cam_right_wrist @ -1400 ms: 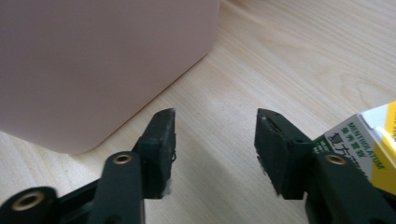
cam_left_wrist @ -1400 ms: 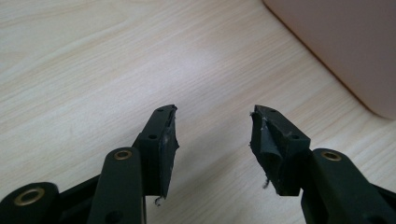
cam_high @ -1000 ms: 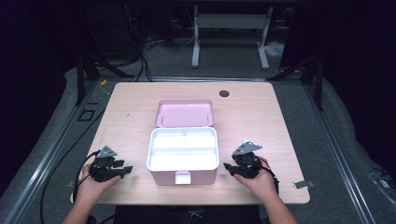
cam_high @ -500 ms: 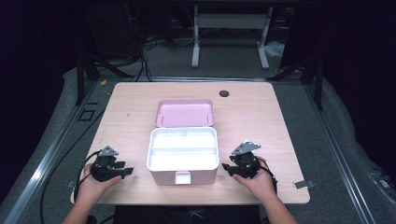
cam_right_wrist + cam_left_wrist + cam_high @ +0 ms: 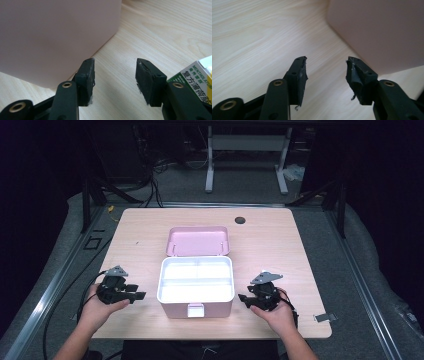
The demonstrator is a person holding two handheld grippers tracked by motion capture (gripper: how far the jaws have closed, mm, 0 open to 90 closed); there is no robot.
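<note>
We hold the left gripper (image 5: 134,296) and right gripper (image 5: 246,298) low beside one open pink box (image 5: 196,287), jaws apart, empty. We count one Mentholatum carton (image 5: 197,75).

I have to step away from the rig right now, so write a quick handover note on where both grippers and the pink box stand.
Left gripper: open, holding nothing, low over the table beside the left wall of the pink box.
Right gripper: open, holding nothing, beside the box's right wall.
Box: at the front middle of the table, lid swung open behind it, white tray inside with nothing visible in it.
A green-and-white Mentholatum packet shows at the edge of the right gripper view, close to that gripper.
Done: box is open. Left: nothing grasped yet; probably the packet goes in, or the box gets shut.
</note>
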